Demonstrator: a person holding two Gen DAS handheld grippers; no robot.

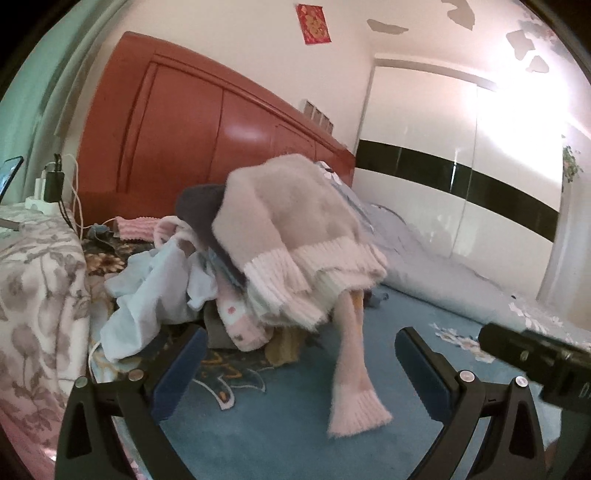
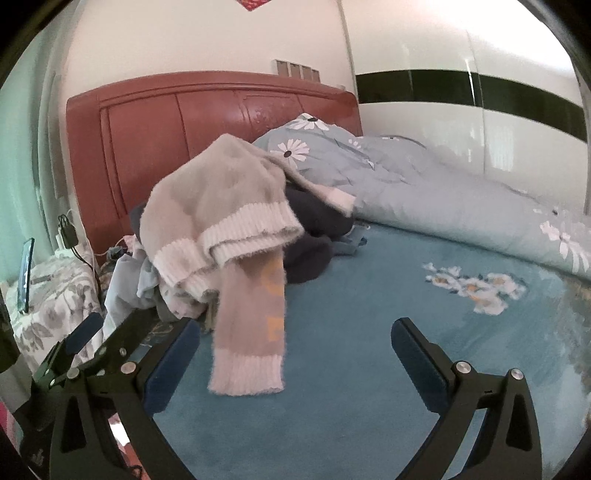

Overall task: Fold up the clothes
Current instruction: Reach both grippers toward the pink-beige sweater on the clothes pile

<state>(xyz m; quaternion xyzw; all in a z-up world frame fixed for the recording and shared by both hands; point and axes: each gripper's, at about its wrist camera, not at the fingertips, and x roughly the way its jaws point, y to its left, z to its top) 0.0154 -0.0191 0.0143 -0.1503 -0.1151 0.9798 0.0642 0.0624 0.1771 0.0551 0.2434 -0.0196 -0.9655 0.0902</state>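
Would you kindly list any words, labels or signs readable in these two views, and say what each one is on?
None can be read with confidence.
Red paper decoration on the wall: gold design, too blurred to read.
Pink sweater sleeve: orange lettering running down it, too blurred to read.
Right tongs, at the left camera's edge: pale markings, cut off and unreadable.

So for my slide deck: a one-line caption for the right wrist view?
Open right gripper facing a fuzzy pink sweater atop a clothes pile on the blue bed.

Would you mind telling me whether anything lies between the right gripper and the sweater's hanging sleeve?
Nothing visible does: the right gripper is open, with only bare blue bedsheet between it and the sleeve.
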